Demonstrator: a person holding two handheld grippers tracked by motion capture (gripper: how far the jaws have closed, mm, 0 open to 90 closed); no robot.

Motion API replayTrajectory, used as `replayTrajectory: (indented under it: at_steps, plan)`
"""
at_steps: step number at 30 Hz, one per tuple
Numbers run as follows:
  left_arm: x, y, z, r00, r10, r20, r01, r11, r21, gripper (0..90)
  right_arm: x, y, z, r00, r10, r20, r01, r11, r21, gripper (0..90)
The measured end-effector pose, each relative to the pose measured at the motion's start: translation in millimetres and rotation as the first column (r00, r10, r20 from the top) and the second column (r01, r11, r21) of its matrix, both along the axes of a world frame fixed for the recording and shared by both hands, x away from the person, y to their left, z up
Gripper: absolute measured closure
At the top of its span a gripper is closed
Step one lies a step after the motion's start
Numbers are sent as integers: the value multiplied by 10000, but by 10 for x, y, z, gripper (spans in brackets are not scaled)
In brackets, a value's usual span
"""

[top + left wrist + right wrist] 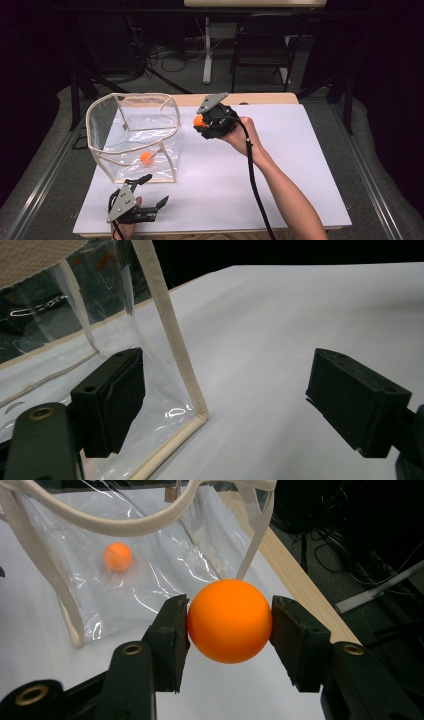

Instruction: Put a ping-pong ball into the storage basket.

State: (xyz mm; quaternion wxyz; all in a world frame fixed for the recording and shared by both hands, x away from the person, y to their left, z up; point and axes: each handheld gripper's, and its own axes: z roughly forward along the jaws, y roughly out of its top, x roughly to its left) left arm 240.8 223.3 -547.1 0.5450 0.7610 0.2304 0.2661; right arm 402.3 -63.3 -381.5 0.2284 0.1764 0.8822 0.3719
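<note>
At the desk's (pixel 300 165) near edge the left claw (pixel 150 192) rests spread wide, beside the clear bag's (pixel 132 135) near corner. Toward the far edge the right claw (pixel 201 121) clamps an orange ball (pixel 199 120) beside that bag, which holds a second ball (pixel 146 157). Beyond the desk, a dark chair (pixel 262 45) and floor cables (pixel 170 57) stand in a dim room.

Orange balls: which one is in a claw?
The ball clamped in the right claw, held above the table; the other orange ball lies loose inside the clear bag.
</note>
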Motion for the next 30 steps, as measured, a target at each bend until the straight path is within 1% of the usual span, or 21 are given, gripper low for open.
replayTrajectory:
  at_steps: [21, 30]
  plan:
    - [-1, 2, 3, 10000, 8, 23, -8, 10000, -22, 157, 0, 32, 69, 9999, 12, 161, -18, 9994, 347, 503]
    - [-2, 4, 4, 10000, 21, 24, -21, 10000, -27, 157, -11, 38, 117, 9995, 17, 327, -33, 9987, 514, 503]
